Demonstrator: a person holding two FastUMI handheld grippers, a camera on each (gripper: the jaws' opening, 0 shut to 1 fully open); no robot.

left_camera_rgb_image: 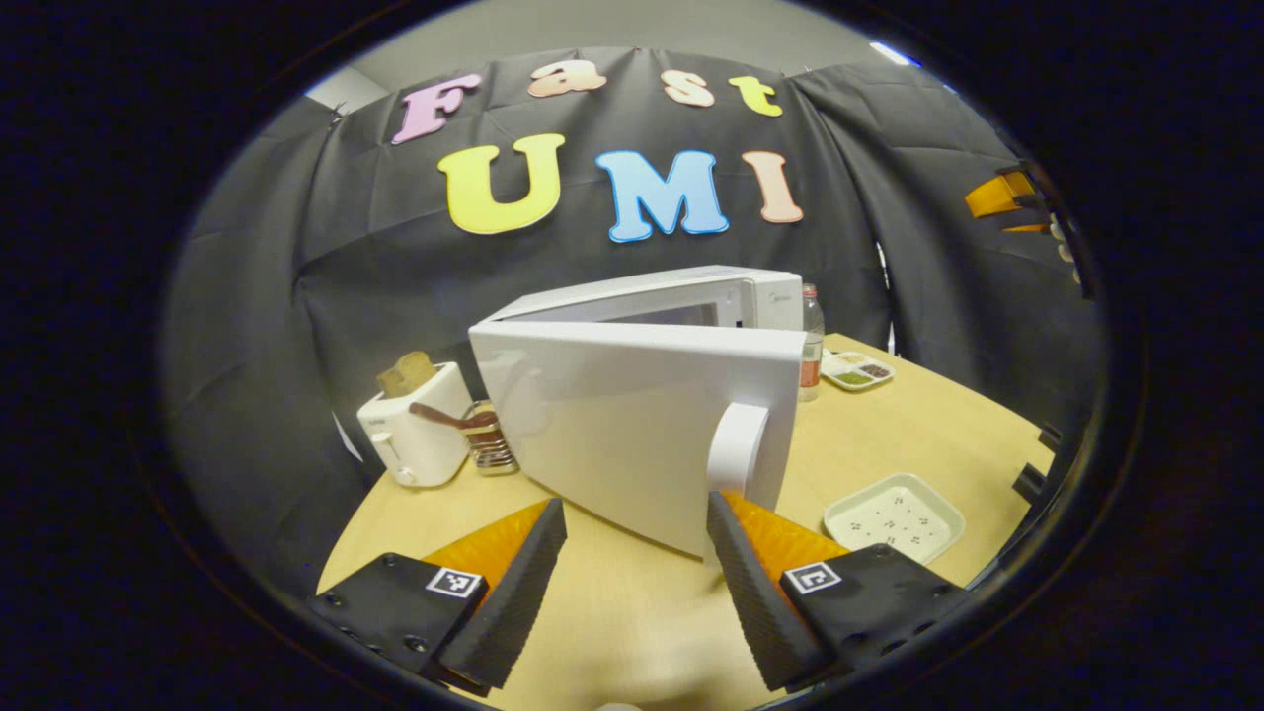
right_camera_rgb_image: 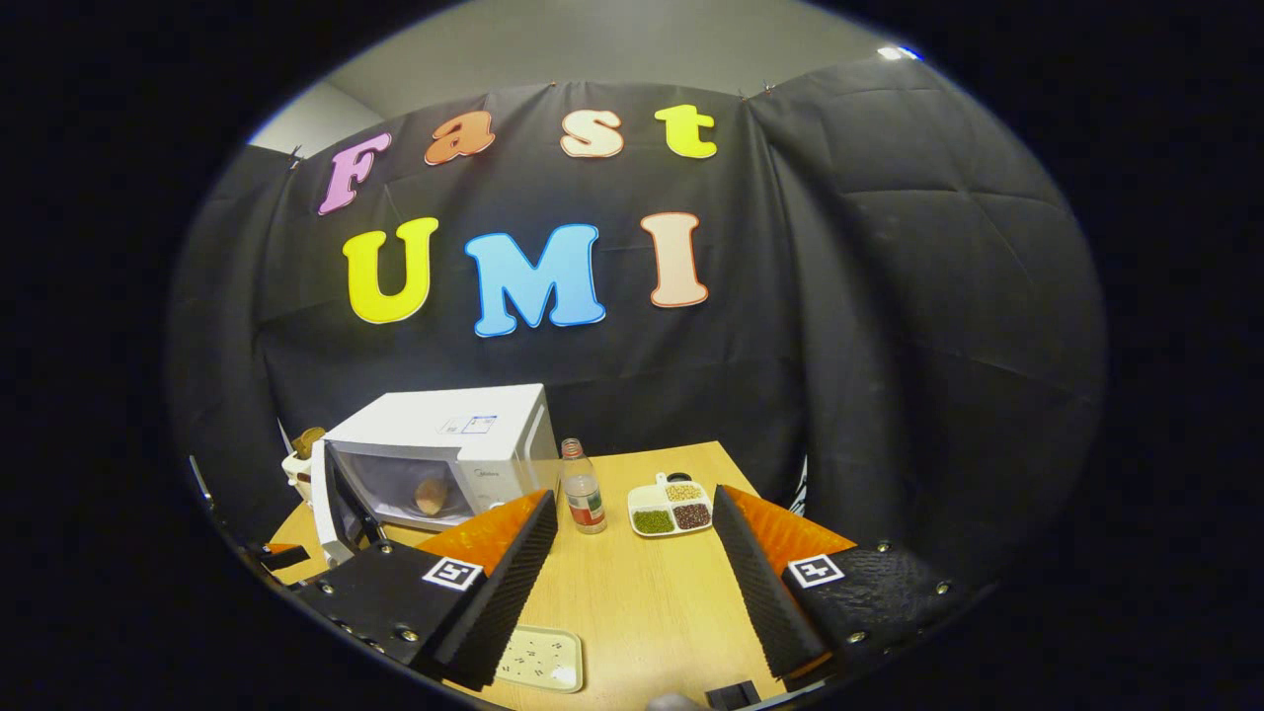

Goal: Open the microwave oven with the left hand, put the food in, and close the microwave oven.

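Left gripper (left_camera_rgb_image: 632,553) spread wide, holding nothing, just in front of the microwave oven door (left_camera_rgb_image: 632,434), which stands open; its handle (left_camera_rgb_image: 739,449) is near my far-side finger. Right gripper (right_camera_rgb_image: 632,563) also spread and empty. Food (right_camera_rgb_image: 431,496) sits inside the microwave oven (right_camera_rgb_image: 444,454) cavity. Judged step: closing. Next: push the door panel shut, squarely, until it latches.

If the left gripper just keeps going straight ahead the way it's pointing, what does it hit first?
Most likely the microwave door, which stands part-open directly ahead of the open left gripper. Its handle sits just above the finger on the view's right side. Exact depth is unclear.
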